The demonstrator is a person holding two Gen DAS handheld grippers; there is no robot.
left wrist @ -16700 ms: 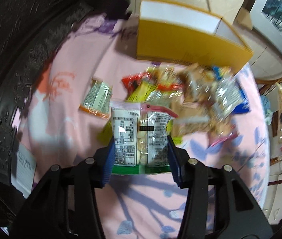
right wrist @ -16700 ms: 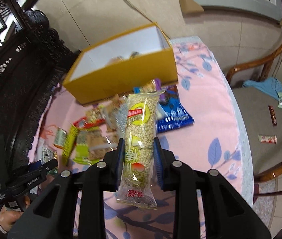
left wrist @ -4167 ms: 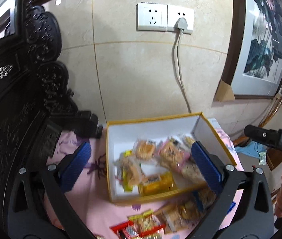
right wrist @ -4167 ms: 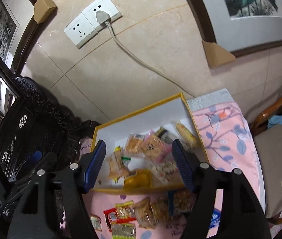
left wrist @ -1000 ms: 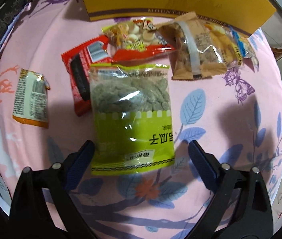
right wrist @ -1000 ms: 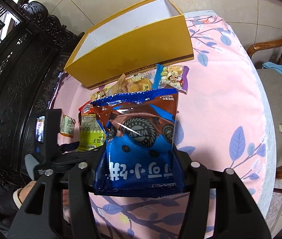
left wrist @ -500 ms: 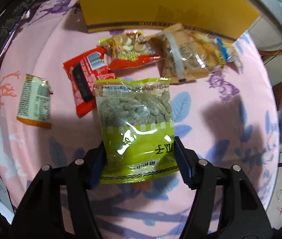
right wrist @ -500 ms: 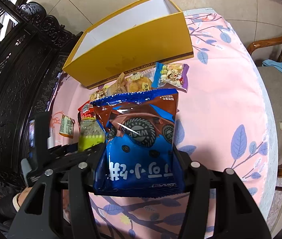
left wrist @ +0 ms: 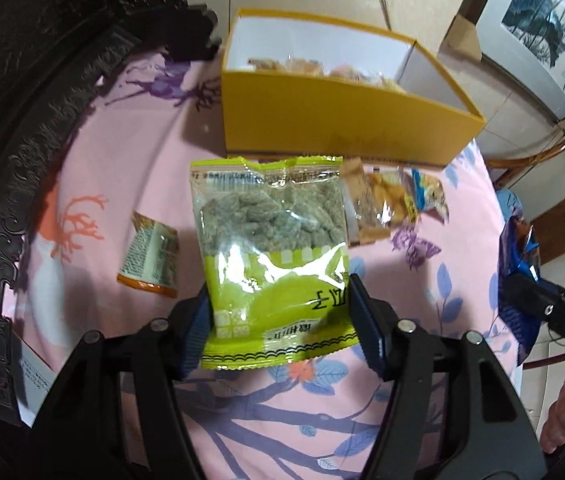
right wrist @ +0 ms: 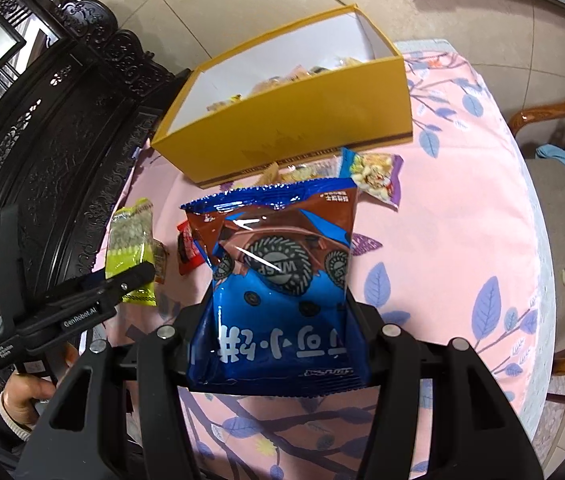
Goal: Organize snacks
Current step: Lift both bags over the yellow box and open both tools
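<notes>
Lifted green bag (left wrist: 274, 264) off counter (left wrist: 130, 152), left tongs (left wrist: 278, 320) clamping it; my right tongs (right wrist: 282, 320) grip blue bag (right wrist: 282, 280).

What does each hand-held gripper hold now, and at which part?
Left hand-held gripper: green seed packet, by its lower side edges. Right hand-held gripper: blue cookie bag, likewise.

Two wrist views, both angled down at your table

Each looks steeply along its own fingers, close over the pink tablecloth (left wrist: 130, 152); both share the yellow box (right wrist: 302, 128) ahead, seen from left and right.
</notes>
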